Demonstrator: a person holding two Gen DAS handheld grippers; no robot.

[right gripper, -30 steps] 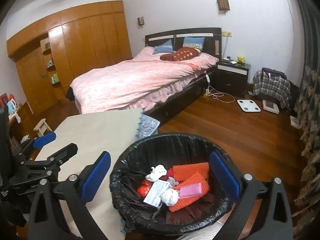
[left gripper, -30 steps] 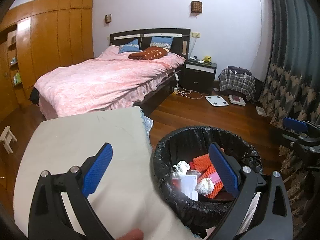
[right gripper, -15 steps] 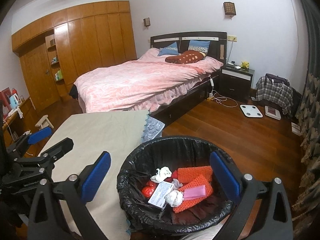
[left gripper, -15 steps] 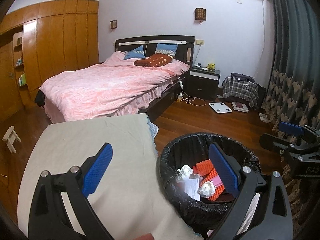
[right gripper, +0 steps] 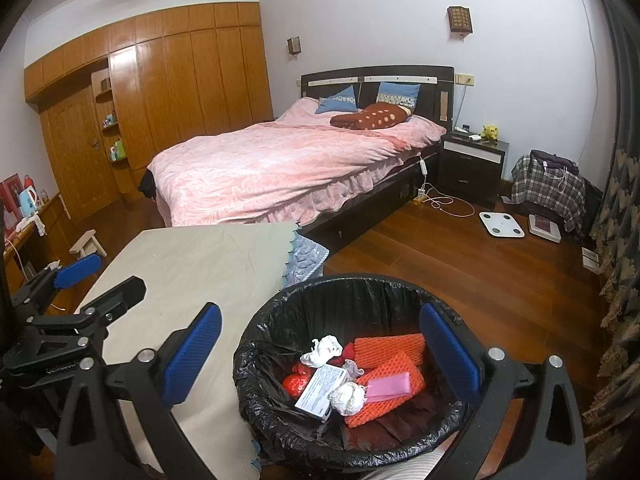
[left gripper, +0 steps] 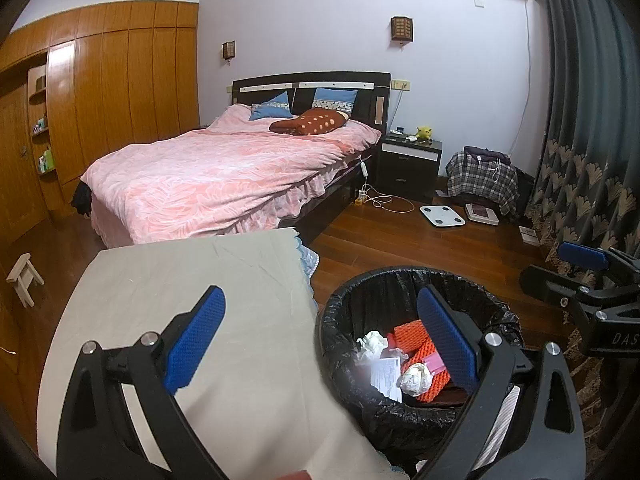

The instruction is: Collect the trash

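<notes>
The left claw [left gripper: 320,340] is spread wide and holds nothing. Its two blue pads [left gripper: 195,339] stand far apart. One pad is over the table [left gripper: 180,280], and the other is over the trash bin [left gripper: 400,408]. The right claw [right gripper: 320,356] is spread wide too, and it is empty. It hangs over the bin [right gripper: 280,412] from the other side, with one pad above the table edge [right gripper: 192,264].

The bin is round and has a black bag in it. It stands on the wood floor [right gripper: 460,264], just beside the table. The trash is inside the bin. There are two orange foam nets [right gripper: 384,384], a pink flat thing [right gripper: 390,385] lying on one net, two white paper balls [right gripper: 349,397], a white paper with small print [right gripper: 320,390] and something red [right gripper: 297,385] next to it.

The table has a plain pale cloth on it, and the cloth is bare. A blue padded cover [right gripper: 306,258] hangs down at its far corner.

Behind it all is a big bed [right gripper: 280,168] with a pink blanket, two blue pillows and a brown dotted one. A dark night table [right gripper: 472,164] stands by the bed. A white scale [right gripper: 501,224] lies on the floor near a checked cloth [right gripper: 550,188]. A small wooden stool [left gripper: 25,278] stands far off by the brown wall cupboards [left gripper: 120,92].
</notes>
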